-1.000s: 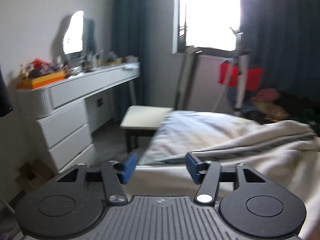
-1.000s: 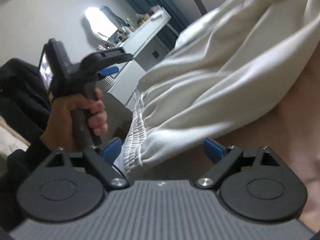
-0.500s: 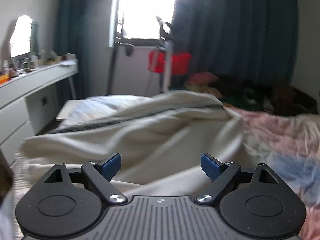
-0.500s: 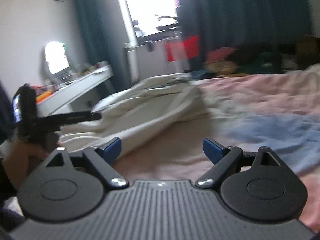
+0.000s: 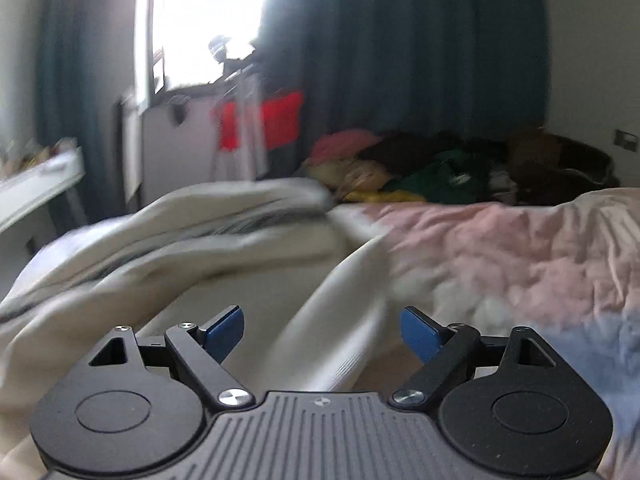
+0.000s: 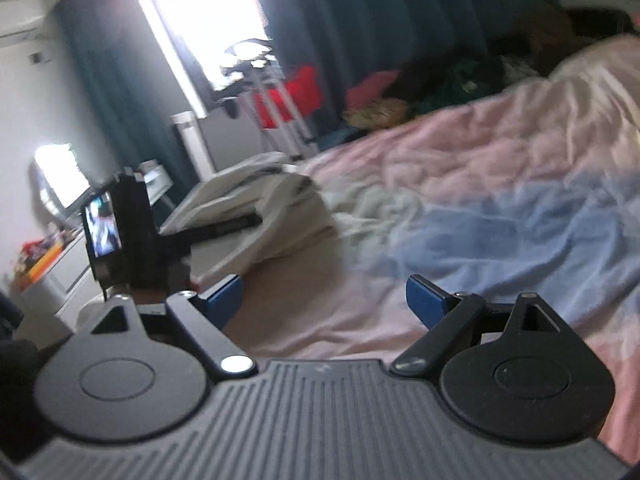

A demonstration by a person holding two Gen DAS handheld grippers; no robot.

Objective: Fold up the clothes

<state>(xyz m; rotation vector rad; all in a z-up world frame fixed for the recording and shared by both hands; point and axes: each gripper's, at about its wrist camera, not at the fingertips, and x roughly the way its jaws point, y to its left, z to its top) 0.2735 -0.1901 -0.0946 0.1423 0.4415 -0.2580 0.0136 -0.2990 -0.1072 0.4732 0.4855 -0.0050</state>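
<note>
A cream garment (image 5: 224,240) with a dark stripe lies crumpled on the left part of the bed, blurred by motion. One fold of it (image 5: 344,320) runs toward me between the fingers of my left gripper (image 5: 322,332), which stands open low over the cloth without the blue pads (image 5: 224,330) pressing on it. My right gripper (image 6: 324,300) is open over the pink and blue bedspread (image 6: 500,216) with nothing between its fingers. In the right wrist view the left gripper (image 6: 244,222) shows at the left, reaching over the cream garment (image 6: 288,208).
A heap of mixed clothes (image 5: 420,176) lies at the far side of the bed below dark curtains (image 5: 400,60). Red cloth hangs on a drying rack (image 5: 280,120) by the bright window. A white dresser (image 6: 52,276) stands left of the bed.
Both views have swung from the dresser side toward the bed. My left jaws have spread wider. The cream garment that filled the right wrist view now lies farther off at the left.
</note>
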